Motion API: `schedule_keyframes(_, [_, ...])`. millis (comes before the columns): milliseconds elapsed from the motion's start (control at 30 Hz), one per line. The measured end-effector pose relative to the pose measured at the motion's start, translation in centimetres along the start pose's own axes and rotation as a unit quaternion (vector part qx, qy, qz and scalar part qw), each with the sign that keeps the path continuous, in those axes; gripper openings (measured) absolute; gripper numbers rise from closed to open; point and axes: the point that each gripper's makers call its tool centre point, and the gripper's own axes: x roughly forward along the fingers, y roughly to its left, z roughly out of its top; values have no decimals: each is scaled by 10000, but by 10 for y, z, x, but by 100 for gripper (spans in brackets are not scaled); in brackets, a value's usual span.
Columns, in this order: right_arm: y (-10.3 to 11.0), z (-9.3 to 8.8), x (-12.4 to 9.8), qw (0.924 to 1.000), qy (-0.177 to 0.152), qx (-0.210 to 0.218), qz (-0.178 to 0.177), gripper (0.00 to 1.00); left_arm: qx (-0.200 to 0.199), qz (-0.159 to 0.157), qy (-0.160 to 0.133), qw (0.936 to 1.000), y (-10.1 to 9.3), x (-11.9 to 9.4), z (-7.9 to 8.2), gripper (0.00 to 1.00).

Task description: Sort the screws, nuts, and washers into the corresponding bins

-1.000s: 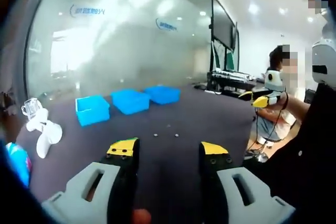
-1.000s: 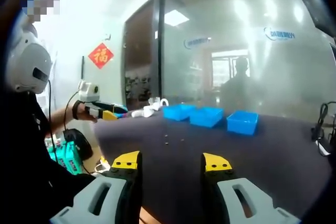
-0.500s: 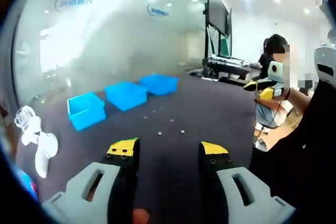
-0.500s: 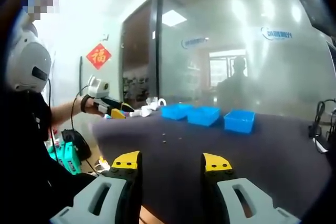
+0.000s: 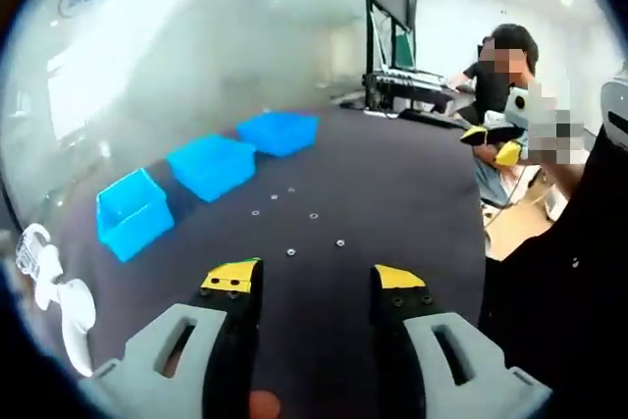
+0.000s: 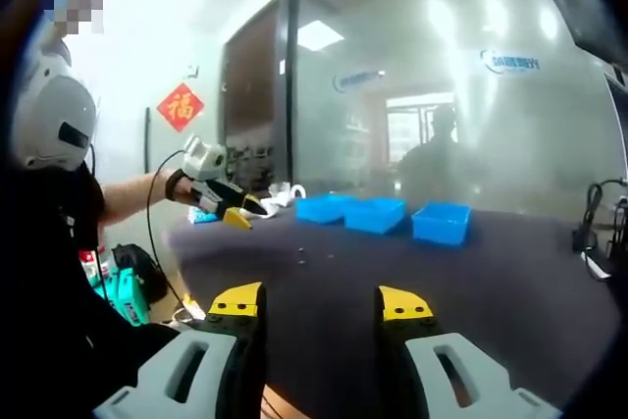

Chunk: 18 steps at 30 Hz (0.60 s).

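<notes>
Blue bins (image 5: 211, 164) near table's far edge, small parts (image 5: 313, 215) mid-table, both grippers (image 5: 314, 282) (image 6: 322, 301) wide apart, holding nothing

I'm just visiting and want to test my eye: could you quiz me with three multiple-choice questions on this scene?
1. Where do the small metal parts lie?
A. inside the bins
B. loose on the dark table
C. on the floor

2. How many blue bins stand on the table?
A. one
B. three
C. five

3. How is the left hand-held gripper?
A. open, holding nothing
B. shut on a screw
C. shut on a bin

Answers: 1 B, specks dot the tabletop; 2 B, three bins in a row; 3 A, jaws stand apart with bare table between.
</notes>
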Motion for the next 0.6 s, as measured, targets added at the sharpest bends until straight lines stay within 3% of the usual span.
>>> schedule_keyframes(267, [-5,-4,-5,10000,-6,37,-49,39,-444,-67,219,9988,4,23,9,41])
schedule_keyframes(400, [-7,-3,-7,9999,-33,58,-85,39,-199,81,642,9977,13,37,1,39])
schedule_keyframes(600, [-10,-7,-10,9998,-35,123,-137,39,-235,2,945,9952,9,58,-6,38])
